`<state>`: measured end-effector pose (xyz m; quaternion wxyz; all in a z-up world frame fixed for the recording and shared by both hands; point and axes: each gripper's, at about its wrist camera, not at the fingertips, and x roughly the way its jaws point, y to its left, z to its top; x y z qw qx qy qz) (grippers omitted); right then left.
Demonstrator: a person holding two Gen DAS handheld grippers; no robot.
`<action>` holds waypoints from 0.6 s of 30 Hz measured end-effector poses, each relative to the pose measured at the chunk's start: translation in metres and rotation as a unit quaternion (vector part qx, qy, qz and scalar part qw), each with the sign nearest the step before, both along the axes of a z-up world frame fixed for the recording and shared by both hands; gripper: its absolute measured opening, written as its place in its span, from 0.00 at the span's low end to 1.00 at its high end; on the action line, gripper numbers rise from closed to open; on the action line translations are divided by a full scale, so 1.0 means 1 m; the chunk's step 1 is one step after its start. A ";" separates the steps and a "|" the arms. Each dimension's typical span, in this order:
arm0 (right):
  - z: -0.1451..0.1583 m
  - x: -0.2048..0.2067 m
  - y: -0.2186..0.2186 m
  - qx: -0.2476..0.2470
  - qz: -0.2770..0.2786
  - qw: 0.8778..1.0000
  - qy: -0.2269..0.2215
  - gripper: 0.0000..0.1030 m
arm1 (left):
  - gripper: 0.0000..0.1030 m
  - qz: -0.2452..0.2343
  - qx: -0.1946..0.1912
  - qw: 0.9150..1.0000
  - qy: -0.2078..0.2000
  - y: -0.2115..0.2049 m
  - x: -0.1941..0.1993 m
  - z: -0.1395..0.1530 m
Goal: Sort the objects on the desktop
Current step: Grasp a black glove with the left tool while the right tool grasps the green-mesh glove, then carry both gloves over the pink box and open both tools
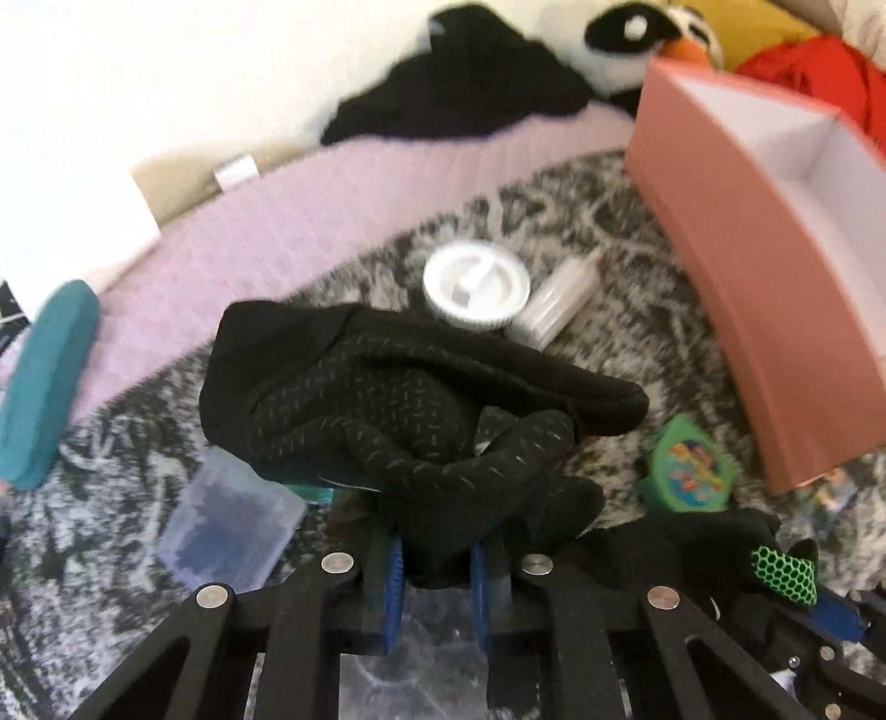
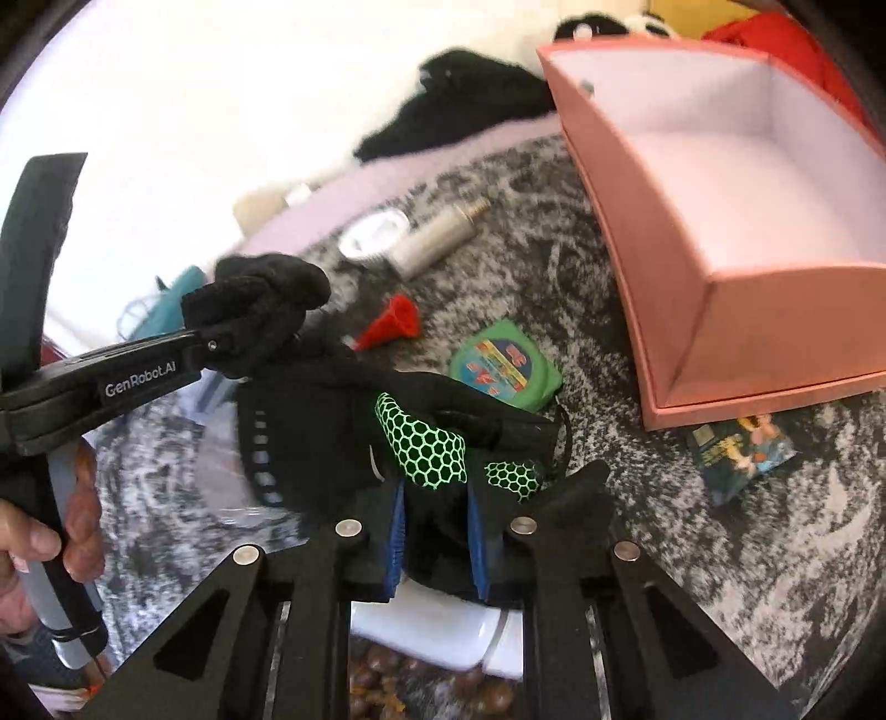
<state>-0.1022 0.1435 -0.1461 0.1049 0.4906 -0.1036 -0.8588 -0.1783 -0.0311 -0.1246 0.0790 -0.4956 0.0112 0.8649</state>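
Note:
My left gripper point(image 1: 437, 554) is shut on a black knit glove point(image 1: 398, 399) and holds it above the patterned rug; it also shows in the right wrist view point(image 2: 260, 310). My right gripper point(image 2: 437, 531) is shut on a black glove with green honeycomb patches point(image 2: 426, 437), whose patch shows in the left wrist view point(image 1: 783, 573). An open pink box point(image 2: 736, 310) with a white, bare inside stands at the right; it also shows in the left wrist view point(image 1: 736, 277).
On the grey rug point(image 2: 554, 288) lie a white round lid point(image 1: 476, 285), a silver tube point(image 2: 432, 238), a red funnel point(image 2: 390, 321), a green tape measure point(image 2: 504, 365), a clear plastic box point(image 1: 227, 520), a teal case point(image 1: 44, 387) and a picture card point(image 2: 742, 448). A panda plush point(image 1: 626, 44) lies behind.

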 end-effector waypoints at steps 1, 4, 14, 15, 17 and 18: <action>0.008 0.006 0.000 -0.002 -0.001 1.000 0.008 0.19 | 0.13 0.000 0.002 1.000 0.006 -0.002 0.004 0.008; 0.033 0.025 0.002 -0.004 -0.010 1.000 0.027 0.19 | 0.13 -0.002 0.006 1.000 0.018 -0.006 0.018 0.029; 0.100 0.082 0.023 -0.003 -0.056 0.996 0.067 0.19 | 0.13 -0.025 -0.012 0.998 0.047 -0.006 0.061 0.075; 0.105 0.086 0.025 0.000 -0.060 0.996 0.071 0.19 | 0.13 -0.027 -0.015 0.998 0.051 -0.005 0.066 0.080; 0.118 0.096 0.029 0.005 -0.067 0.995 0.079 0.19 | 0.13 -0.030 -0.019 0.998 0.056 -0.002 0.074 0.087; 0.125 0.100 0.032 0.007 -0.071 0.994 0.082 0.19 | 0.13 -0.032 -0.021 0.998 0.059 0.000 0.078 0.091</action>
